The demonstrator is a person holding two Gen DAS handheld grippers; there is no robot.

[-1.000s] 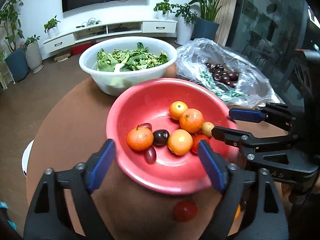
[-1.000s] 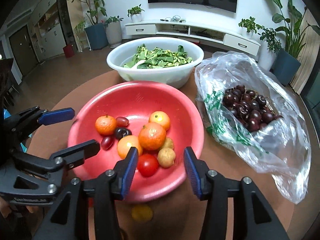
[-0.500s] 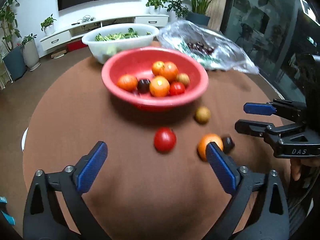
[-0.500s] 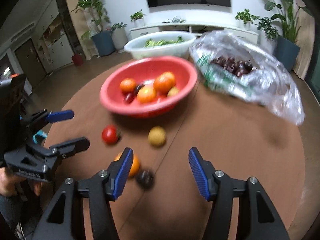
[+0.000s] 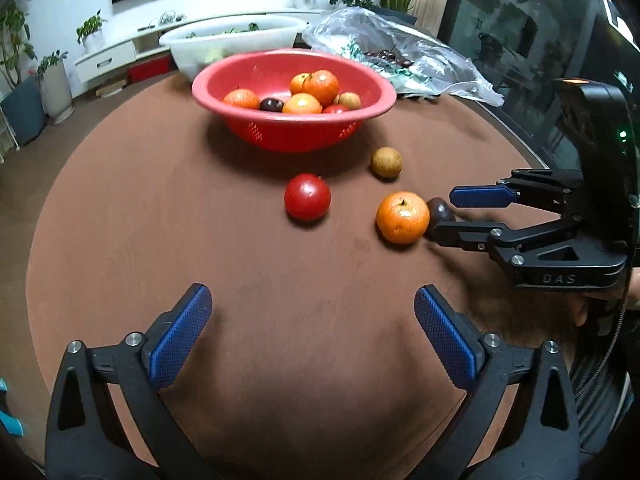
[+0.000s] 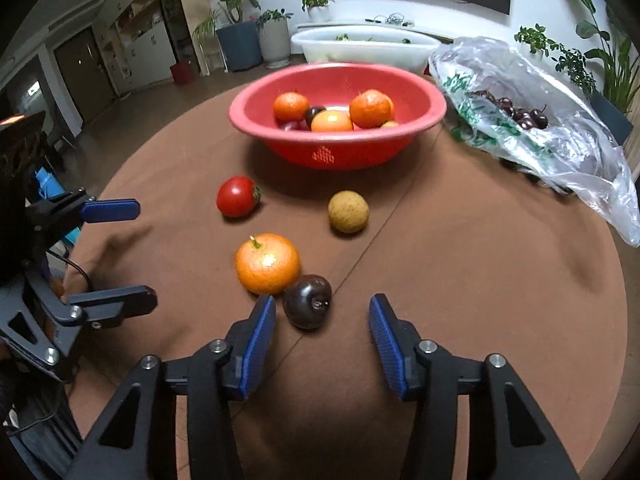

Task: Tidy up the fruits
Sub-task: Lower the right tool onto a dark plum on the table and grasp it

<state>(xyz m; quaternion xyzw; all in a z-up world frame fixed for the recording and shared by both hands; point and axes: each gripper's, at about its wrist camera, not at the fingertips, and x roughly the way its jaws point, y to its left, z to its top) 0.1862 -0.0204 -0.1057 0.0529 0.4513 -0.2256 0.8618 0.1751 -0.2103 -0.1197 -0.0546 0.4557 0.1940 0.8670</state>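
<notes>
While the left gripper (image 5: 312,322) hangs over bare brown table (image 5: 160,208) with its jaws spread wide and nothing between them, its camera takes in four loose fruits beyond: a red tomato (image 5: 307,197), a tan round fruit (image 5: 386,162), an orange (image 5: 402,217) and a dark plum (image 5: 439,210) touching the orange's right side. The right gripper (image 5: 444,216) comes in from the right edge, its lower finger just beside the plum. Farther back stands the red bowl (image 5: 294,130) with oranges, a dark plum and other fruit inside; behind it are a white basin (image 5: 232,46) and a clear plastic bag (image 5: 404,56) of cherries.

From the right wrist, the right gripper (image 6: 322,316) sits low over the table, its jaws at a middling gap and just closing — the dark plum (image 6: 307,300) lies between the blue pads, near the left one, though neither pad presses on it. The orange (image 6: 267,263) touches the plum at upper left. The tomato (image 6: 237,196) and the tan fruit (image 6: 348,212) lie farther on, in front of the red bowl (image 6: 338,152). The left gripper (image 6: 124,252) shows at the left edge, open — nothing in it.
</notes>
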